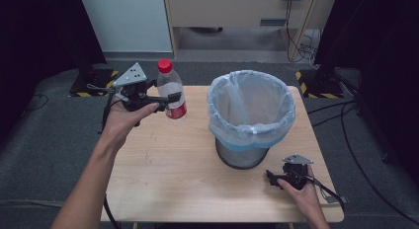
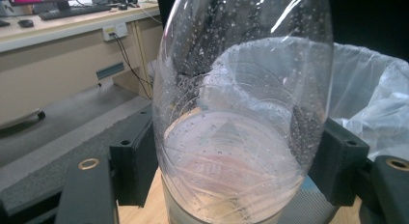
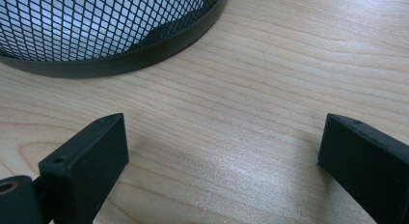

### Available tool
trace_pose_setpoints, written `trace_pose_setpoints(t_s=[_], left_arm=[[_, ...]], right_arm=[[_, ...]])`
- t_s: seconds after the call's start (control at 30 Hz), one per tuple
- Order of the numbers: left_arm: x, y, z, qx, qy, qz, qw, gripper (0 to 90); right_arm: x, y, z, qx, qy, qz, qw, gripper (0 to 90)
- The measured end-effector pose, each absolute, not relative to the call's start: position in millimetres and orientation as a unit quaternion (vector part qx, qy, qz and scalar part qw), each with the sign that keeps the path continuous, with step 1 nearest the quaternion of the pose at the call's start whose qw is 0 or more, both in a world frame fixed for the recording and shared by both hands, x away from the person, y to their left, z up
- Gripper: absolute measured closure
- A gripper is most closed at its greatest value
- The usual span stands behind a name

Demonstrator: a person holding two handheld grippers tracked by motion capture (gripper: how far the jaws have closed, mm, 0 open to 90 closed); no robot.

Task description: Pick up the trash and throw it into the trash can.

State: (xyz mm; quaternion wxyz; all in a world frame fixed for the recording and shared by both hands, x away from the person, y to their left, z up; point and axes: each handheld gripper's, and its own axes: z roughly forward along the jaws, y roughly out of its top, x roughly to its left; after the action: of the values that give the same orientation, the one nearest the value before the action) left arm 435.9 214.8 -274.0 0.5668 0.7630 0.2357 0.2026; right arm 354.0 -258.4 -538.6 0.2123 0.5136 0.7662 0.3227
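Note:
A clear plastic bottle [image 1: 171, 91] with a red cap and red label hangs above the table's back left part, held upright. My left gripper [image 1: 174, 99] is shut on its lower body from the left. In the left gripper view the bottle [image 2: 241, 113] stands between both black jaws, wet with droplets inside. A mesh waste bin [image 1: 249, 118] lined with a pale blue bag stands to the right of the bottle. My right gripper [image 1: 271, 176] rests low at the table's front right, open, its jaws wide apart over bare wood [image 3: 226, 137] with nothing between them.
The wooden table [image 1: 168, 174] has free room at its front left and middle. The bin's black mesh base [image 3: 96, 35] lies just ahead of the right gripper. Cables trail on the grey floor [image 1: 341, 120] to the right. A desk stands beyond the table.

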Motion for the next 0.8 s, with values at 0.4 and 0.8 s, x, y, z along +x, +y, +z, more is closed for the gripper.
trace_pose_setpoints(t_s=[0.4,0.8], left_arm=[[440,201,-250,0.769,0.217,0.211,0.563,27.9],[439,192,-235,0.768,0.202,0.208,0.572,27.9]], right_arm=[[354,-258,-539,0.513,0.766,0.323,0.212,3.5],[354,-258,-539,0.513,0.766,0.323,0.212,3.4]])
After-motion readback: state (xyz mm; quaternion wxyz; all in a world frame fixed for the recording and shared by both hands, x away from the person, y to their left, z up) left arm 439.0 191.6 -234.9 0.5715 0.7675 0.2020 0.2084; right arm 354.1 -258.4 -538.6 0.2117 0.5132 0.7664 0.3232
